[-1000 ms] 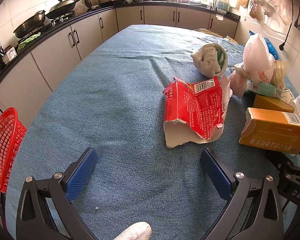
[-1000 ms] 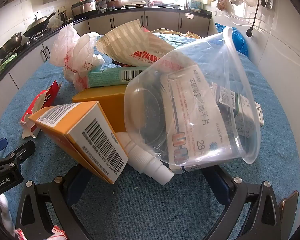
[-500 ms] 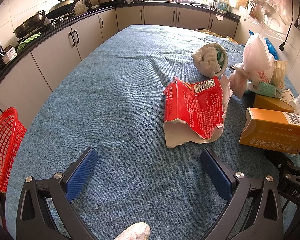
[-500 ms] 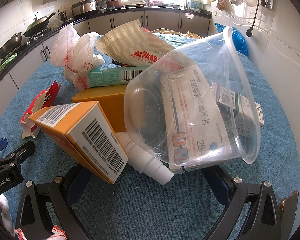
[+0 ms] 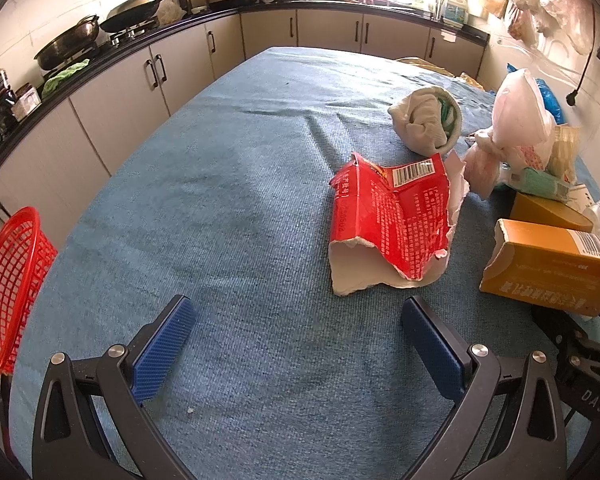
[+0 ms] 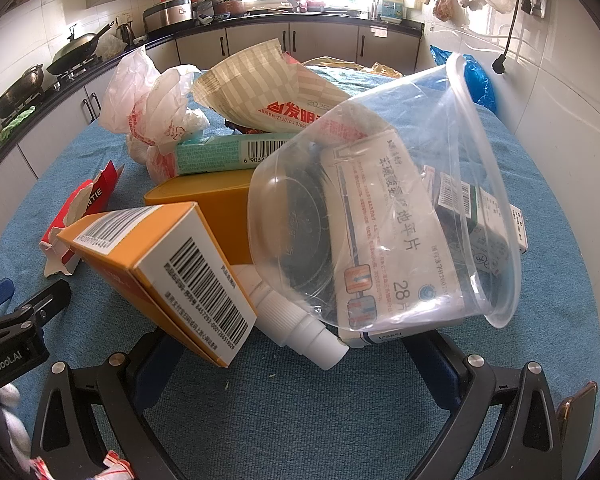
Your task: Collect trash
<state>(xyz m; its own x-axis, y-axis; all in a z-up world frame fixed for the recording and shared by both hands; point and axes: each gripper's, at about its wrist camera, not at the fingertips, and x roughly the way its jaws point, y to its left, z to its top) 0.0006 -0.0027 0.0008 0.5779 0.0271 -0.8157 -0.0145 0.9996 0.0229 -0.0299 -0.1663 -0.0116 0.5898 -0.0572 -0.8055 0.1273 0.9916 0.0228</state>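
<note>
A: In the left wrist view, has anything moved?

B: No, nothing has since a second ago. The left gripper point(image 5: 296, 344) is spread wide over the tabletop point(image 5: 228, 184). The torn red packet point(image 5: 392, 220) lies just ahead, untouched. So collecting has not started. A red basket point(image 5: 8, 292) hangs off the left edge.

A: And the right wrist view?

B: Same there. The right gripper point(image 6: 296, 364) is spread too, holding nothing. Only this view shows the clear tub point(image 6: 384, 208) on the trash pile, with the orange box point(image 6: 160, 276) and white bottle point(image 6: 296, 324).
</note>
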